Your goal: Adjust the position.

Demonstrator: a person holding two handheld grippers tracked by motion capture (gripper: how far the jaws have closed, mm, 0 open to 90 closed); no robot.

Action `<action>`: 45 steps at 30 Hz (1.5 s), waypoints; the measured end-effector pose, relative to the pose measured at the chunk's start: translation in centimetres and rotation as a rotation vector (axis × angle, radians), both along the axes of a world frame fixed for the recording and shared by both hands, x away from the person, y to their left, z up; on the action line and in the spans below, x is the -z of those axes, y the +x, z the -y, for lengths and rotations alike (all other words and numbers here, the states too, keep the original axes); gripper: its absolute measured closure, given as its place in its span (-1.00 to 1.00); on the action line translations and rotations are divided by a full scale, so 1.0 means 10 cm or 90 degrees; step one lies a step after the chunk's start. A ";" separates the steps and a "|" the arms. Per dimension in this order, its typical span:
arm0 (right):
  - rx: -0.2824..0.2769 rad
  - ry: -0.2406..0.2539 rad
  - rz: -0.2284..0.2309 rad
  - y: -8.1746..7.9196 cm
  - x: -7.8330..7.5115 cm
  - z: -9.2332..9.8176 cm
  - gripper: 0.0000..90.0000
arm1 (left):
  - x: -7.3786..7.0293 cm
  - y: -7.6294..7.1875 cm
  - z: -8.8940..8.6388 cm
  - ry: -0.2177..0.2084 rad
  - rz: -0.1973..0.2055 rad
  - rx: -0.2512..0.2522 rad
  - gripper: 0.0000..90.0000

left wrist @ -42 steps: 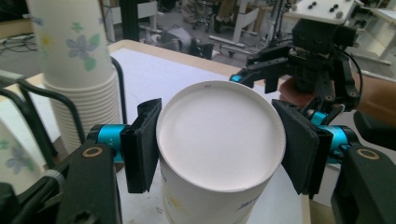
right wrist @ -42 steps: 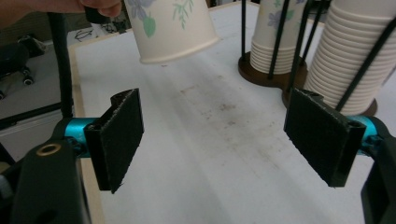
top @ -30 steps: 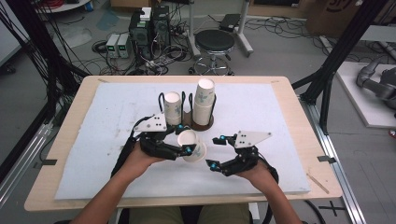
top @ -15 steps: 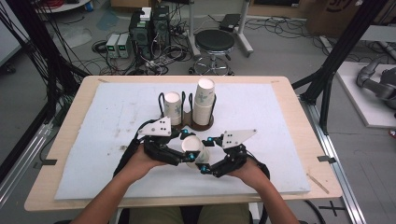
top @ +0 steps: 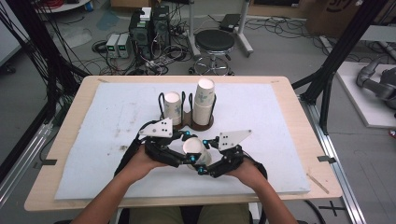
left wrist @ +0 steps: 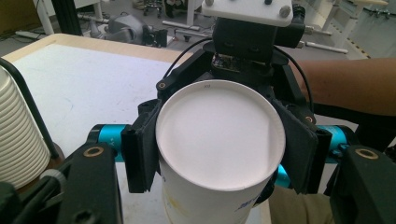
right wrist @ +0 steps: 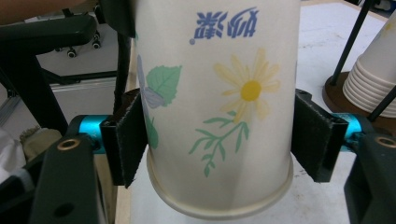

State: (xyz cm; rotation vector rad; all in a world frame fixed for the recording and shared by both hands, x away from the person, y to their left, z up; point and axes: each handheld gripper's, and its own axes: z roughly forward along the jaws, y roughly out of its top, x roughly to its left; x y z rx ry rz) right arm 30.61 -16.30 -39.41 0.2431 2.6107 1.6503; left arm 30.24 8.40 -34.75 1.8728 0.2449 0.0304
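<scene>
A paper cup (top: pixel 192 145) with a flower print hangs above the white mat, base up and rim down. My left gripper (top: pixel 189 146) is shut on it near the base; in the left gripper view its pads (left wrist: pixel 140 149) clamp both sides of the cup (left wrist: pixel 219 135), whose white base faces the camera. My right gripper (top: pixel 204 157) comes in from the right. Its jaws have just been closing around the cup (right wrist: pixel 219 93), and its pads (right wrist: pixel 126 140) now touch both sides just above the rolled rim. Both hands sit close together at the table's front middle.
Behind the grippers a dark wire holder carries a short cup stack (top: pixel 173 106) and a taller one (top: pixel 204 100). The white mat (top: pixel 280 116) covers most of the wooden table (top: pixel 308 116). A stool (top: pixel 214 42) and cables lie beyond the far edge.
The right gripper has moved left up to the cup and its wide jaws have closed in around it. The left gripper has kept still, holding the cup.
</scene>
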 end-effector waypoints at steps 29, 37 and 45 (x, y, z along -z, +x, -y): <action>-0.028 -0.165 0.038 0.11 -0.23 -0.02 -0.25 | -0.04 0.04 -0.16 0.057 -0.014 -0.033 -0.65; -0.049 -0.221 0.065 0.15 -0.34 -0.08 -0.24 | -0.05 0.05 -0.16 0.081 -0.014 -0.013 -0.64; -0.073 -0.293 0.076 0.15 -0.42 -0.16 -0.24 | -0.04 0.05 -0.11 0.109 -0.010 0.013 -0.64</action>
